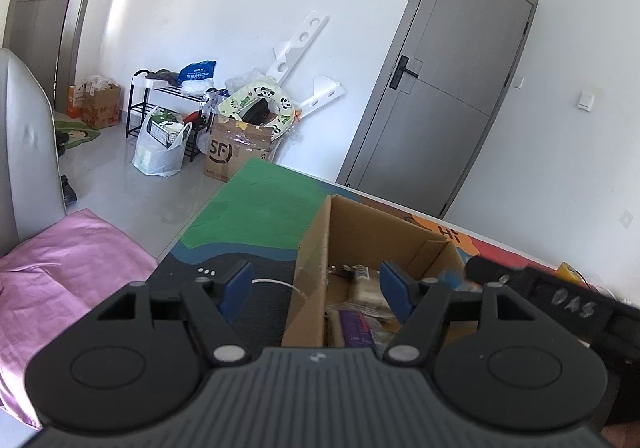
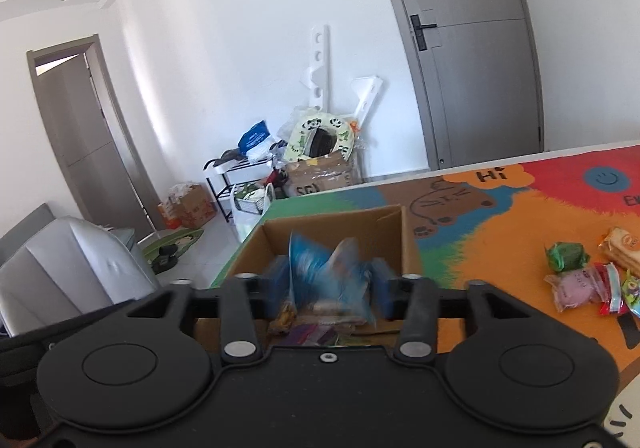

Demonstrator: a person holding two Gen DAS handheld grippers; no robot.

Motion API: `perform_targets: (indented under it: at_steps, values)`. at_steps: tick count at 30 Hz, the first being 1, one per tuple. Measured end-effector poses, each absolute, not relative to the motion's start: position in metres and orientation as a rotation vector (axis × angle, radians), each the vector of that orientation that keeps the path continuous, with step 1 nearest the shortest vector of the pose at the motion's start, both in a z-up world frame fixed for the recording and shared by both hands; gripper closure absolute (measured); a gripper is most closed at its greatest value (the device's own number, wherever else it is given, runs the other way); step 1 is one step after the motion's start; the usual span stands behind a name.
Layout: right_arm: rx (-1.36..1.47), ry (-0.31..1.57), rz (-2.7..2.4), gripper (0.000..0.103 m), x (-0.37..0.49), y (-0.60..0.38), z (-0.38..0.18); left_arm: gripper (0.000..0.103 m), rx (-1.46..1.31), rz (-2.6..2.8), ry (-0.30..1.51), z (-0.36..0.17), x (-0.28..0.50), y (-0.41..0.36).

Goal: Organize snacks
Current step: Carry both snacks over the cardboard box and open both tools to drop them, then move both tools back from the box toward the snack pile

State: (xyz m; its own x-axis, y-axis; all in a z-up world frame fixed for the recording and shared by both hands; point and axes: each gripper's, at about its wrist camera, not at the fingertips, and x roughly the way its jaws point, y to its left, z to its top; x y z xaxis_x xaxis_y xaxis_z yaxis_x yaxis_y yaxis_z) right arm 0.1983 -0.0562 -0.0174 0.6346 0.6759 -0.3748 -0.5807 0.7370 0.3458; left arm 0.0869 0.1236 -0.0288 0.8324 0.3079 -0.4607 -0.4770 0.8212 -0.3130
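Note:
An open cardboard box stands on a colourful play mat and holds several snack packets. My left gripper is open and empty, its jaws straddling the box's left wall. In the right wrist view the box is below my right gripper, which is shut on a blurred blue snack bag held over the box opening. Several loose snacks lie on the mat to the right. The right gripper's body shows at the right edge of the left wrist view.
A grey sofa with a pink cloth is left of the mat. Boxes, bags and a black rack stand against the far wall beside a grey door. Tiled floor lies between.

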Motion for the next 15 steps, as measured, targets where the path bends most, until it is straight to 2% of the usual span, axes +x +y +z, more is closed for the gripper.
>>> perform_targets:
  at_steps: [5, 15]
  values:
    - [0.234, 0.523, 0.672, 0.033, 0.205, -0.075, -0.020, 0.033, -0.444, 0.421, 0.410, -0.030, 0.087, 0.122]
    - [0.202, 0.555, 0.620, 0.033, 0.195, -0.105, -0.029, 0.021, -0.427, 0.351, 0.432, -0.033, 0.098, 0.098]
